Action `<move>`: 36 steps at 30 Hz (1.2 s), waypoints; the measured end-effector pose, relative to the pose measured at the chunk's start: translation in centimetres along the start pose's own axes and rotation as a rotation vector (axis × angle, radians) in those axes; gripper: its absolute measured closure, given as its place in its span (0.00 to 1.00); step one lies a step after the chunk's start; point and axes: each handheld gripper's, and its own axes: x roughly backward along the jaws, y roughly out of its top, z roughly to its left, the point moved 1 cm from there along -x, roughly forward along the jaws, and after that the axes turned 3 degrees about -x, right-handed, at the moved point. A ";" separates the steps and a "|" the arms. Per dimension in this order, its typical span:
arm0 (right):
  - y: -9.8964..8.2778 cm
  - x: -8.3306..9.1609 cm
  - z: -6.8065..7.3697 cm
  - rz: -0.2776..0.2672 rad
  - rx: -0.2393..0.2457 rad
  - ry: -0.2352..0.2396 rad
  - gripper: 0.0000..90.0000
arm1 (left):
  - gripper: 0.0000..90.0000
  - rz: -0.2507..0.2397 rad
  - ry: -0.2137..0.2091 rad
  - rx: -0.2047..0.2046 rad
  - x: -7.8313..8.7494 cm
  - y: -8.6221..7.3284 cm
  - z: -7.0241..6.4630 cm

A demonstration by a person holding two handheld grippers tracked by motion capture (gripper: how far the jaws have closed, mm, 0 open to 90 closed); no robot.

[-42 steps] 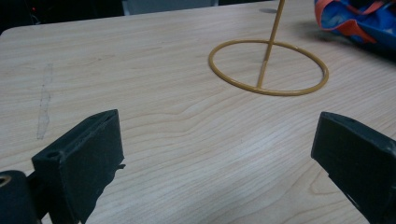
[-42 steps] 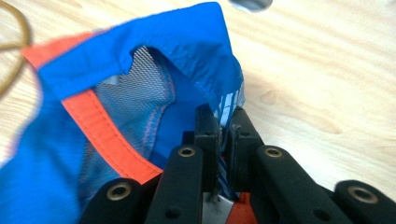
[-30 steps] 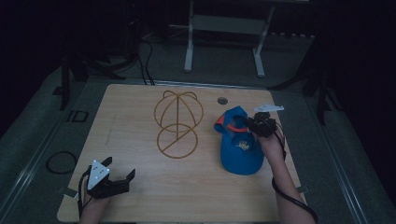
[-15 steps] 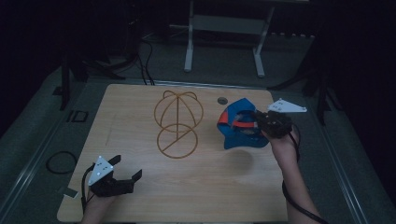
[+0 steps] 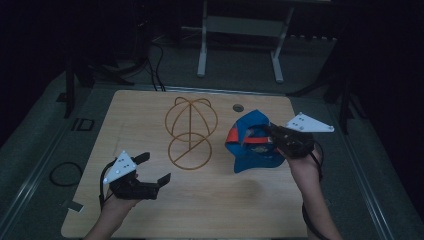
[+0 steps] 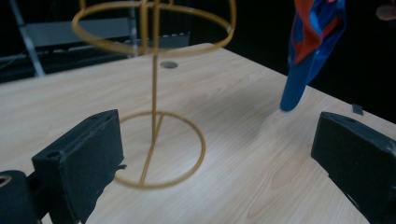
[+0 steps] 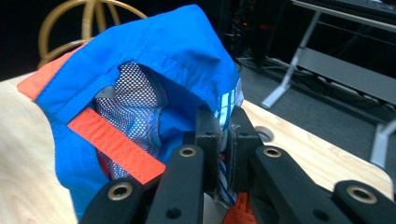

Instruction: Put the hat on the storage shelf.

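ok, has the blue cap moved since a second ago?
Yes. The blue cap, clamped in the right tongs, has been lifted off the table and carried away from the person, toward the grommet hole; the wire hat stand stayed put.

Blue cap [image 5: 252, 142], orange strap, white mesh lining

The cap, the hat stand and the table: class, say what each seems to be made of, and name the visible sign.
Cap: woven fabric, blue with orange strap, likely synthetic; stitched seams and white mesh lining show.
Hat stand: thin bent wire, probably metal with a gold-coloured finish; slim hoops hold their shape.
Table: light wood or wood-look laminate, matte; grain lines show.
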 end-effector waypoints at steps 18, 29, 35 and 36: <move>-0.5 -0.1 4.4 -0.010 0.065 0.080 0.95 | 0.08 0.005 -0.153 -0.093 -4.3 8.2 -3.1; -0.2 -0.2 5.8 -0.018 0.093 0.103 0.95 | 0.18 0.097 -0.163 -0.201 -8.4 12.0 -5.9; 0.1 0.0 6.1 -0.029 0.098 0.114 0.95 | 0.23 0.171 -0.196 -0.206 -10.7 12.5 -6.5; 0.1 0.0 6.2 -0.032 0.097 0.115 0.95 | 0.23 0.180 -0.204 -0.205 -11.0 12.4 -6.6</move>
